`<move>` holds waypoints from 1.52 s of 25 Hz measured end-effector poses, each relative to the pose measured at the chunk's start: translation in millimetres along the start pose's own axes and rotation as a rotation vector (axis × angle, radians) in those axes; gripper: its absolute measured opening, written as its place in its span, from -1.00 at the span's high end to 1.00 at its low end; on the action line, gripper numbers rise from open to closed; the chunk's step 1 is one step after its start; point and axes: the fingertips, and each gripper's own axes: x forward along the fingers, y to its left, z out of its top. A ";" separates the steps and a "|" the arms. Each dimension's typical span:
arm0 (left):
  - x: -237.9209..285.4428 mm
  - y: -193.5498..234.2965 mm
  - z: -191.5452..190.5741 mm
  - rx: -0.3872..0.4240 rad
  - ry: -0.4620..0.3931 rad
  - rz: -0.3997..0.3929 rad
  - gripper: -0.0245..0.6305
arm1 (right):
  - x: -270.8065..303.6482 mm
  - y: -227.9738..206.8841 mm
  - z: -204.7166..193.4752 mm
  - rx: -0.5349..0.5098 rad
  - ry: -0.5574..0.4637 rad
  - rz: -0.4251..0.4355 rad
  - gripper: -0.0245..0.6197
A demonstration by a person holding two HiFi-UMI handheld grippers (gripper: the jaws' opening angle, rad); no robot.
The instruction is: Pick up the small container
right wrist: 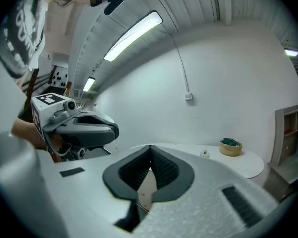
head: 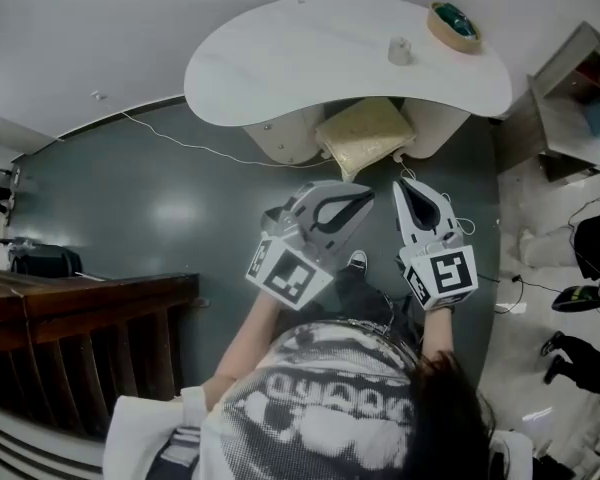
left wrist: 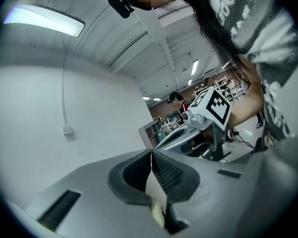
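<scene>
Up at the top of the head view, right of centre, the small container [head: 401,50] stands upright on the white curved table [head: 280,68], a little to the left of and below a wooden bowl [head: 453,25] with something green in it. Nothing else is close to it on the tabletop. A pale, cushion-like bag [head: 365,133] sits tucked under the table's near edge.

Both tools are held side by side in the middle of the frame, above the dark floor [head: 160,198] and well short of the table. The left gripper [head: 364,197] has its ribbed pads pressed together with nothing between them, and its own view looks mostly at a bare wall. The right gripper [head: 401,186] is likewise closed and empty; its view looks along the jaws toward the table, with the container small and far off to the right of the jaw line.

To my eye this is the approach, before any reaching has begun. The right gripper looks better placed for the pick. Next it would need to close the gap to the table, spread its jaws, line them up either side of the container while keeping clear of the bowl, and only then squeeze and lift.
</scene>
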 end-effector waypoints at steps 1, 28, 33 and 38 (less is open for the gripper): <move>7.3 3.1 -2.3 0.001 0.008 0.004 0.91 | 3.8 -8.5 -0.3 0.003 -0.003 0.004 0.94; 85.5 56.7 -31.9 0.018 0.074 0.026 0.91 | 65.1 -99.1 -9.8 0.049 -0.016 0.031 0.94; 86.3 98.3 -53.5 0.021 0.052 0.013 0.91 | 108.7 -100.7 -7.6 0.029 0.000 0.014 0.94; 99.1 156.1 -73.6 0.051 0.036 -0.025 0.91 | 166.1 -115.5 1.3 0.027 0.012 -0.026 0.94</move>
